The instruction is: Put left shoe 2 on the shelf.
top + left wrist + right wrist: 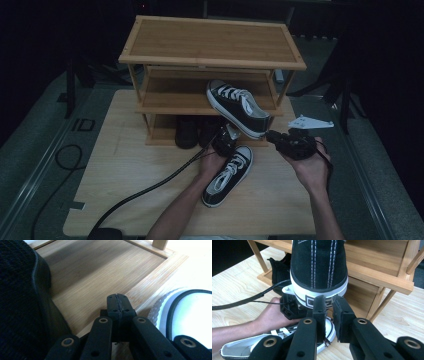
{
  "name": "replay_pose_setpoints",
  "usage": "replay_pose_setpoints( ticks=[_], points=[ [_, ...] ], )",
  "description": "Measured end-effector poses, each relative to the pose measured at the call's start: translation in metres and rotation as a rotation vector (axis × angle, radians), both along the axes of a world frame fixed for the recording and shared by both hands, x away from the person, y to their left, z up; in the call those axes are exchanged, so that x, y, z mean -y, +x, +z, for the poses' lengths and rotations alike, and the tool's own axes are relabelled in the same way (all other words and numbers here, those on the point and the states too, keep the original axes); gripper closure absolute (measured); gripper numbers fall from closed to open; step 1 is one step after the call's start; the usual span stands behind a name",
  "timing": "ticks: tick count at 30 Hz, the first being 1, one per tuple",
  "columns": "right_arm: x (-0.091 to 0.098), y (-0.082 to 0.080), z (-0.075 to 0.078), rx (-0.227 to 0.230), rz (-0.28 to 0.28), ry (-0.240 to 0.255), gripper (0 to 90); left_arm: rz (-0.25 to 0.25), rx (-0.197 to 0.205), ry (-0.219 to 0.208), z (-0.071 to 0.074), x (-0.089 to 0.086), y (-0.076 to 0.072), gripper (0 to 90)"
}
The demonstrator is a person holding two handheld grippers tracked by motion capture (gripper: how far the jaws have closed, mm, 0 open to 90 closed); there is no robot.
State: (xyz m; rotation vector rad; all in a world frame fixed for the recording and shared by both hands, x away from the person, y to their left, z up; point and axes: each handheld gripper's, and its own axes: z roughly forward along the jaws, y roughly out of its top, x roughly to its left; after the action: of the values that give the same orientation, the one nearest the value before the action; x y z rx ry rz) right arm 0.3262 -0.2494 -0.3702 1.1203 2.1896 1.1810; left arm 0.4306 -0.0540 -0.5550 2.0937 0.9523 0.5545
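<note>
A black canvas sneaker (239,106) with white laces hangs tilted, toe over the rack's middle shelf and heel out toward me. My right gripper (270,135) is shut on its heel; in the right gripper view the jaws (329,302) pinch the white heel rim of the sneaker (319,267). Its twin sneaker (228,175) lies on the table, toe toward the rack. My left gripper (225,140) sits just beyond that toe, pointing at the bottom shelf. Its jaws (117,298) are shut with nothing between them, and the twin's white toe rim (160,312) shows beside them.
A three-tier bamboo shoe rack (210,62) stands at the far side of the wooden table (125,170). A pair of black knit shoes (187,131) sits on its bottom shelf, one of them (20,302) close beside my left gripper. A black cable (150,187) trails across the table.
</note>
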Motion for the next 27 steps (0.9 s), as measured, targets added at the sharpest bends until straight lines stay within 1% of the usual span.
replay_pose_setpoints(
  ticks=[2,3,4,5,9,11,12,13,14,16,18,21,22,23,24,27],
  points=[
    [0.0,0.0,0.0,0.002,-0.002,0.0,80.6,-0.006,-0.003,-0.001,0.0,0.003,0.0,90.0],
    [0.0,-0.001,0.0,0.002,-0.001,0.002,80.6,-0.007,-0.003,0.006,0.001,0.006,0.0,90.0],
    [0.0,-0.001,0.0,0.004,0.0,0.003,80.5,-0.018,0.0,0.026,0.001,0.008,0.0,90.0],
    [0.0,-0.001,0.001,0.005,0.004,0.003,80.5,-0.028,0.0,0.032,0.001,0.009,0.001,90.0],
    [-0.001,-0.002,0.0,0.012,0.01,0.005,80.7,-0.027,-0.004,0.034,0.002,0.009,0.002,90.0],
    [-0.001,-0.002,0.0,0.013,0.011,0.005,80.9,-0.02,-0.002,0.032,0.001,0.009,0.002,90.0],
    [-0.001,-0.001,0.0,0.013,0.012,0.007,81.1,0.005,0.008,0.024,0.001,0.01,0.002,90.0],
    [0.0,-0.002,0.0,0.016,0.014,0.009,81.3,0.005,0.005,0.042,0.001,0.008,0.003,90.0],
    [0.0,-0.002,0.0,0.017,0.014,0.01,81.7,0.034,0.012,-0.026,-0.001,0.012,0.003,90.0],
    [0.0,-0.002,-0.001,0.016,0.014,0.008,82.6,0.039,0.016,-0.008,-0.001,0.011,0.004,90.0],
    [0.0,-0.002,-0.001,0.02,0.011,0.002,84.4,0.045,0.018,-0.014,-0.001,0.011,0.004,90.0],
    [0.0,-0.001,-0.003,0.016,0.004,-0.005,88.0,0.055,0.022,-0.01,-0.002,0.011,0.005,90.0],
    [0.0,-0.001,-0.004,0.011,0.003,-0.005,88.4,0.055,0.02,-0.005,-0.001,0.01,0.005,90.0],
    [0.001,-0.001,-0.004,0.009,0.005,-0.001,88.7,0.06,0.025,0.011,-0.001,0.009,0.006,90.0],
    [0.001,-0.001,-0.005,0.014,0.007,0.0,89.7,0.063,0.018,0.002,-0.001,0.008,0.006,90.0],
    [0.0,-0.002,-0.005,0.014,0.005,-0.002,89.9,0.066,0.017,0.008,-0.001,0.007,0.007,90.0]
  ],
)
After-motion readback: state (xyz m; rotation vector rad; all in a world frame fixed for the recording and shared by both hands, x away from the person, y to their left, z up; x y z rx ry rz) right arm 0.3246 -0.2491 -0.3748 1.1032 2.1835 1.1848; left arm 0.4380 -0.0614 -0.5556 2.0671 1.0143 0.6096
